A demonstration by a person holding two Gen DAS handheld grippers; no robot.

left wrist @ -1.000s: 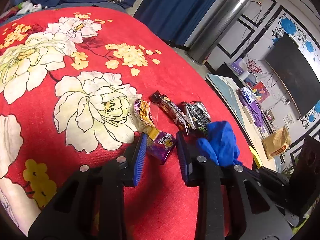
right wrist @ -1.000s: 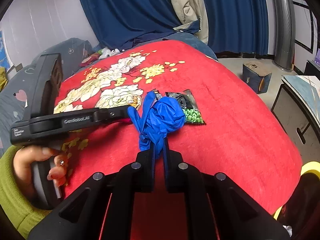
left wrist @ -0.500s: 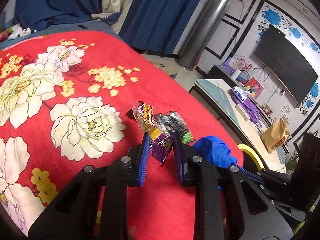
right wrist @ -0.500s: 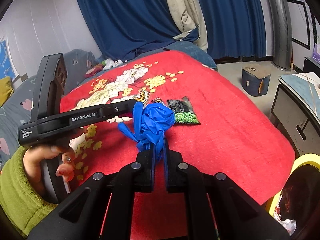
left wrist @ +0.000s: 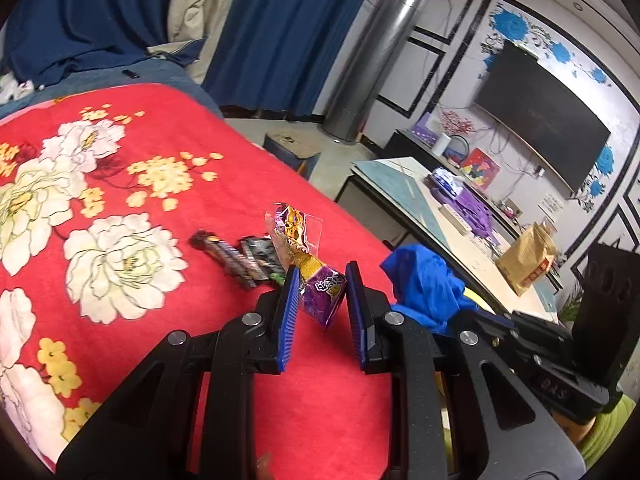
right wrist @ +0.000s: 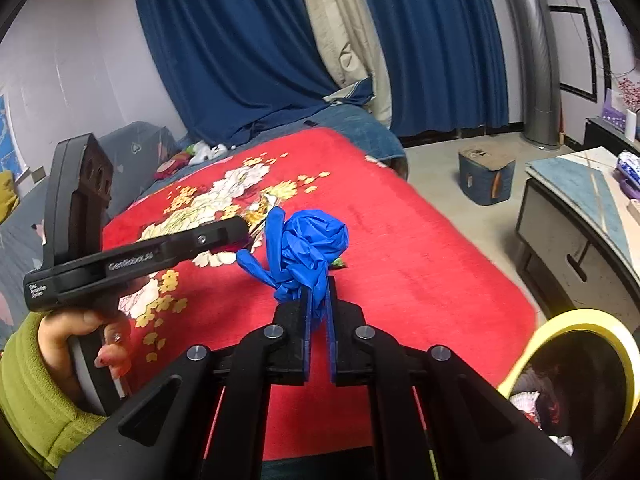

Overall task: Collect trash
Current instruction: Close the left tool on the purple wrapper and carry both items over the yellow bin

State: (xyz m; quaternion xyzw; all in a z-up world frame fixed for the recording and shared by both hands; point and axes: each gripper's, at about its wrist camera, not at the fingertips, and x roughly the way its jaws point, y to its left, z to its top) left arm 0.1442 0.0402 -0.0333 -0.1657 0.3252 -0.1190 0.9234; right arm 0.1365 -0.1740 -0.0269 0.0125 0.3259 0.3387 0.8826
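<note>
Yellow-rimmed bin (right wrist: 568, 344), near right, already holds scraps. Since a second ago the left gripper (left wrist: 322, 304) has narrowed onto the purple wrapper (left wrist: 320, 292) and lifted it off the red blanket (left wrist: 120, 168); the right gripper (right wrist: 318, 312) stays clamped on the blue glove (right wrist: 308, 240). Farther off, dark wrappers (left wrist: 240, 256) remain uncollected.

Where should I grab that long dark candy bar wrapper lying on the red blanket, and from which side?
Take the dark bar wrapper across its narrow middle, coming straight down from above. It lies flat on the red blanket, long and thin, so fingers closing across its short width should fit. Its near end is blurred and sits against another dark wrapper, so stay toward the free far end.
</note>
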